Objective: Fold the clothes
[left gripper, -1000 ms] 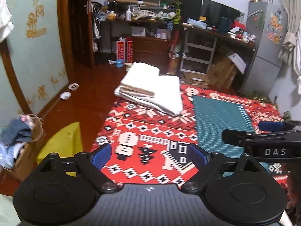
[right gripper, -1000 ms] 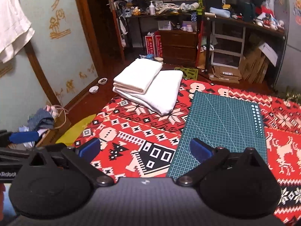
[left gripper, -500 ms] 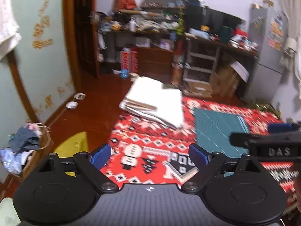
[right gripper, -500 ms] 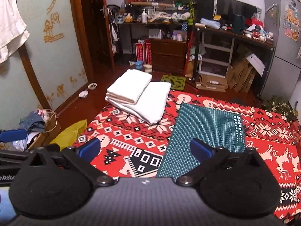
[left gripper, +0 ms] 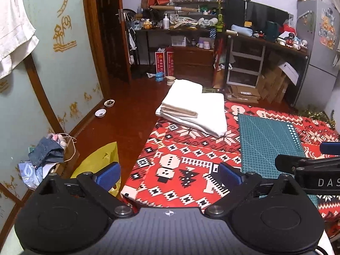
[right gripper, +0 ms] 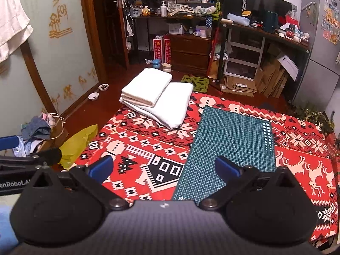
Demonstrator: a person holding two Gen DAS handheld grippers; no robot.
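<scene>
Both tools are held raised at the near edge of a red patterned cloth (right gripper: 148, 148), side by side; this is judged a resting stance, as no garment lies within reach. The left gripper (left gripper: 167, 174) is shown with fingers spread wide and nothing between them; the right gripper (right gripper: 162, 167) is likewise wide open and empty. A green cutting mat (right gripper: 229, 140) lies bare right of centre, probably kept as the folding surface. The clothes (right gripper: 157, 99) are seen at the far left corner of the cloth, well apart from both grippers: two white pieces, already folded flat, a smaller one stacked on the left part of a larger one, edges fairly square. Unfolded garments are seen in a heap (left gripper: 46, 150) on the floor at left.
</scene>
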